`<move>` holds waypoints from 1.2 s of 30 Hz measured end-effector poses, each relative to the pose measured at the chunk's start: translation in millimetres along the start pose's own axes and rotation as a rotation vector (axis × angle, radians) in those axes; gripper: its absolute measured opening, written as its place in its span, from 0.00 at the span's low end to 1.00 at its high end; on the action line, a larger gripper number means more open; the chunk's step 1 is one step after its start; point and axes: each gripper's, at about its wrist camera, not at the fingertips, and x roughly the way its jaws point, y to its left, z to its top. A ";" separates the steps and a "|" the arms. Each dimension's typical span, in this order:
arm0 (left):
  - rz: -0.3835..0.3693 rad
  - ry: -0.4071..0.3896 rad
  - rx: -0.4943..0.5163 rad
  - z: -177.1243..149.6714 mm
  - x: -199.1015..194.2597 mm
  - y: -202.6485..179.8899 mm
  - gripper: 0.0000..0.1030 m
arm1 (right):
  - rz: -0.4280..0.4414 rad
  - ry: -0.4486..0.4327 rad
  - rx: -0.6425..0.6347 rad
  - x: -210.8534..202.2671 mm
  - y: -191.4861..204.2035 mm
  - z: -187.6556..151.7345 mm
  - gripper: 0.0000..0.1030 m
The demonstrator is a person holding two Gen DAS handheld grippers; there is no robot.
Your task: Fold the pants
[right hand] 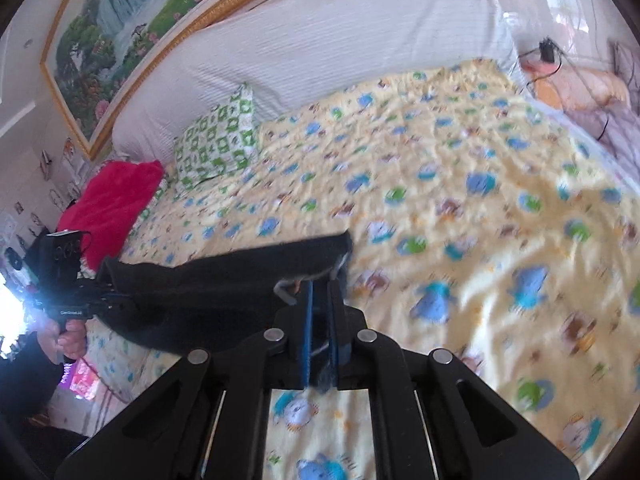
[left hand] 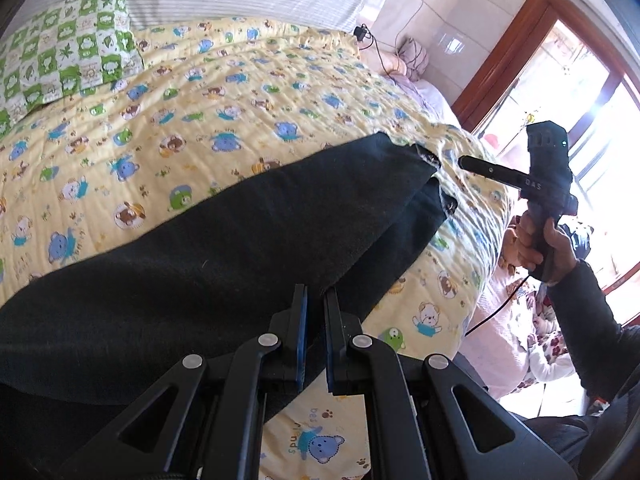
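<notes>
Here I am over the bed [left hand: 248,92], with its yellow quilt printed in little bears. The black pants [left hand: 208,248] are stretched out between my two hands, lying across the near part of the quilt. My left gripper [left hand: 316,300] has its fingers [left hand: 301,320] pinched down on the near edge of the pants, with dark cloth caught between the blue pads. My right gripper [right hand: 322,292] is at the far end of the garment, fingers [right hand: 307,320] nearly closed, with the hem end and a grey loop of fabric between them; that view is blurred, but the cloth looks gripped. From the left wrist I can see my right hand [left hand: 536,240] around its handle at the right edge of the bed. A green-and-white checked pillow [right hand: 220,140] sits far left by the white headboard [right hand: 320,40], and a red blanket [right hand: 116,204] is bunched beside it.
</notes>
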 end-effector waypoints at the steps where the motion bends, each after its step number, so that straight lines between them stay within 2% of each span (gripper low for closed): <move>1: 0.000 0.001 -0.004 -0.9 1.5 0.6 0.05 | -0.021 0.006 -0.004 1.8 3.7 -3.1 0.19; 3: -0.005 0.002 -0.013 -1.6 2.9 2.6 0.05 | -0.093 -0.006 -0.048 4.2 14.2 -9.0 0.68; 4: -0.005 0.003 -0.017 -1.3 3.3 3.6 0.05 | -0.131 -0.027 -0.088 5.1 23.2 -12.2 0.74; 5: -0.007 0.000 -0.021 -0.8 2.8 4.2 0.05 | -0.133 -0.033 -0.106 6.1 26.6 -14.3 0.77; 8: -0.010 -0.005 -0.025 0.5 2.1 4.5 0.05 | -0.036 0.017 -0.044 19.7 28.3 -16.2 0.76; 10: -0.012 -0.004 -0.035 1.0 3.8 6.0 0.05 | 0.016 0.035 0.026 31.7 25.0 -17.7 0.74; 12: -0.011 -0.002 -0.039 0.6 5.0 6.2 0.05 | 0.037 0.048 0.059 41.7 23.2 -17.9 0.65; 17: -0.004 0.013 -0.036 -2.7 8.6 5.2 0.05 | 0.109 -0.004 0.221 55.5 6.4 -14.9 0.63; 19: -0.005 0.013 -0.037 -2.8 8.7 5.9 0.05 | 0.114 -0.020 0.281 59.5 -2.1 -13.1 0.41; 20: -0.006 0.010 -0.037 -2.2 8.0 5.6 0.05 | 0.098 -0.021 0.302 60.5 -6.2 -12.9 0.20; 21: -0.006 0.003 -0.033 -1.2 5.7 4.5 0.05 | 0.084 -0.023 0.311 59.8 -8.1 -12.9 0.08; 28: -0.001 -0.053 -0.003 -0.5 -17.4 -6.9 0.05 | 0.047 -0.093 0.208 23.2 22.0 -13.2 0.07; 36: 0.002 0.027 -0.022 -28.0 16.5 -3.2 0.05 | 0.000 -0.014 0.262 30.0 9.3 -45.7 0.07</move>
